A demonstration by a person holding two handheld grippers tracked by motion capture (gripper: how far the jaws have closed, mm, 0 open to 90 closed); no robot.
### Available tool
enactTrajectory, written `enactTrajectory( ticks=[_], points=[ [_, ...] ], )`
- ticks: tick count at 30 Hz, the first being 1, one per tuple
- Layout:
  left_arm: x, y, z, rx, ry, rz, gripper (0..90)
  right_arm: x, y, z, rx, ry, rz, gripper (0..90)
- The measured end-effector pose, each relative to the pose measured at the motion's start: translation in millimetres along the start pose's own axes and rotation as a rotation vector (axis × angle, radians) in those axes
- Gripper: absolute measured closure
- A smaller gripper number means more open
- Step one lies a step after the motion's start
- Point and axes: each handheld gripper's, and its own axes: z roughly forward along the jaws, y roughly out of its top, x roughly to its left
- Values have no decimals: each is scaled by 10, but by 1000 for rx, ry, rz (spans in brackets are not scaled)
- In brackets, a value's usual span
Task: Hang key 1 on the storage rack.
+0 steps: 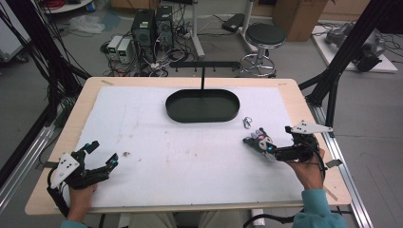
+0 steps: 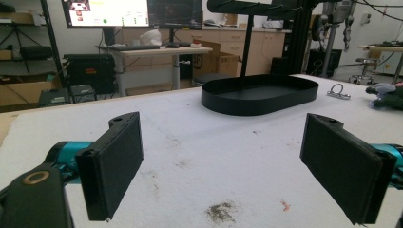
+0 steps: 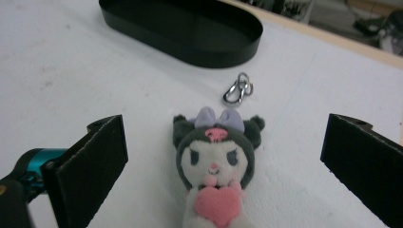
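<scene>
The work looks barely begun: the small plush doll keychain with a purple bow and pink heart (image 3: 215, 164) lies ungripped on the white mat's right side between the right gripper's (image 3: 223, 166) spread jaws, while the left gripper (image 1: 100, 156) waits spread-jawed at near left.

Left gripper (image 1: 103, 154) and right gripper (image 1: 256, 141): black frames, flat rectangular black jaw pads, teal fittings, grey three-cornered top plates with dark dots, trailing black cables. The person wears teal sleeves (image 1: 311, 209).
</scene>
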Motion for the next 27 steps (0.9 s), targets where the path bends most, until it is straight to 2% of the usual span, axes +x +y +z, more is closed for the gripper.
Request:
enactTrajectory(
  ticks=[3,9,15,17,19,25,27],
  points=[
    [-1,0,0,0,0,1,146,-22,47,33,84,6,-18,8],
    [-1,0,1,0,0,0,146,-44,102,93,206,16,-33,7],
    [-1,0,3,0,0,-1,146,-80,80,179,335,31,-51,8],
    [-1,0,3,1,0,0,146,-87,69,197,347,35,-53,8],
    [-2,0,4,1,0,1,146,-95,52,237,391,44,-52,8],
    [-6,1,5,2,1,2,146,-105,27,304,445,58,-53,8],
    [-6,1,5,3,1,2,146,-101,12,353,473,67,-69,10]
  ],
)
